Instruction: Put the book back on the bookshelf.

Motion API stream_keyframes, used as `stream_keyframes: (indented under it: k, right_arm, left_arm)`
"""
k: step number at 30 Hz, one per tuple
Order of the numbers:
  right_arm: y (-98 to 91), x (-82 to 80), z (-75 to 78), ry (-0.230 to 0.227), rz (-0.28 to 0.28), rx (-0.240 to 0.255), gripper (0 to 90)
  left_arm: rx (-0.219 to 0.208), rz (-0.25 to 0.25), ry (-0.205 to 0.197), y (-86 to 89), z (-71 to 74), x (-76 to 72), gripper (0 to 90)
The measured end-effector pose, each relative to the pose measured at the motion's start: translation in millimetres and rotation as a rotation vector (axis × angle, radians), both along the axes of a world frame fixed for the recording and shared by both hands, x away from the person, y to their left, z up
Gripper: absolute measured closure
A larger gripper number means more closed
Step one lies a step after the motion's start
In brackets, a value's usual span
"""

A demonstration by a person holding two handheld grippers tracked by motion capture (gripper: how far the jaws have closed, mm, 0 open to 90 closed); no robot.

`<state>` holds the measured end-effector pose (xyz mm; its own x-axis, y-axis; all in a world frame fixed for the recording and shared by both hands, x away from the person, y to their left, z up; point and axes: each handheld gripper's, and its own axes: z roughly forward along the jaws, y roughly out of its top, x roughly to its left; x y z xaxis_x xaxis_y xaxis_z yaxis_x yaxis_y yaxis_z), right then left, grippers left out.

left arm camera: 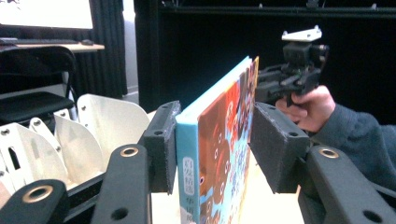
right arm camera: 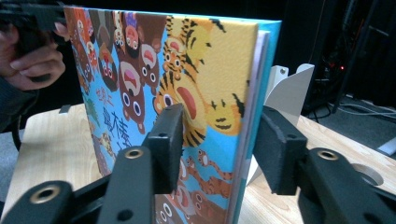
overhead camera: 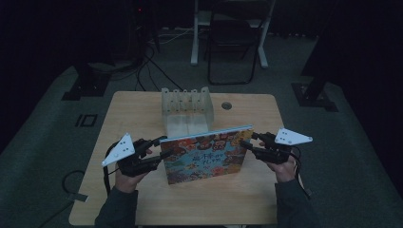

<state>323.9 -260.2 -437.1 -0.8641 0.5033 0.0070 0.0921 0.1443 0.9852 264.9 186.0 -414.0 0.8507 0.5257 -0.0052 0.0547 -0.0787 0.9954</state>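
Observation:
A colourful picture book (overhead camera: 204,156) stands upright on its edge over the wooden table (overhead camera: 142,204), its cover of cartoon animals facing me. My left gripper (overhead camera: 165,146) is shut on the spine end; in the left gripper view its jaws (left arm camera: 215,112) straddle the blue spine of the book (left arm camera: 219,140), which lies askew between the pads. My right gripper (overhead camera: 246,142) is shut on the opposite end. There one pad (right arm camera: 166,140) lies on the front cover of the book (right arm camera: 140,84), and the other sits close behind the back cover. The right gripper (left arm camera: 285,77) shows beyond the book.
A translucent slotted rack (overhead camera: 186,107) stands just behind the book, also seen as the rack (left arm camera: 93,121) and the rack (right arm camera: 289,88). A round cable hole (overhead camera: 226,105) sits at the back right of the table. A folding chair (overhead camera: 233,42) and floor cables lie beyond.

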Motion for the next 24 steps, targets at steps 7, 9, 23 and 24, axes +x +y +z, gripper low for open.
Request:
stream_keyframes:
  k: [7,9,23,24]
  right_arm:
    - [-2.4,-3.7,-0.7,-0.021,0.005,0.0,57.8]
    - [-2.5,-4.0,-1.0,-0.021,0.004,0.0,57.8]
    - [-4.8,-7.2,-3.7,-0.022,0.02,0.017,57.7]
    - [-4.8,-7.2,-3.9,-0.022,0.021,0.018,57.6]
  left_arm:
    - [0.023,-0.008,0.03,-6.8,-8.3,5.8,52.4]
    - [0.034,-0.004,0.032,-8.6,-9.4,6.7,52.3]
    - [0.05,-0.039,0.073,-24.7,-23.3,18.1,51.6]
    - [0.051,-0.043,0.077,-25.9,-24.3,18.9,51.6]
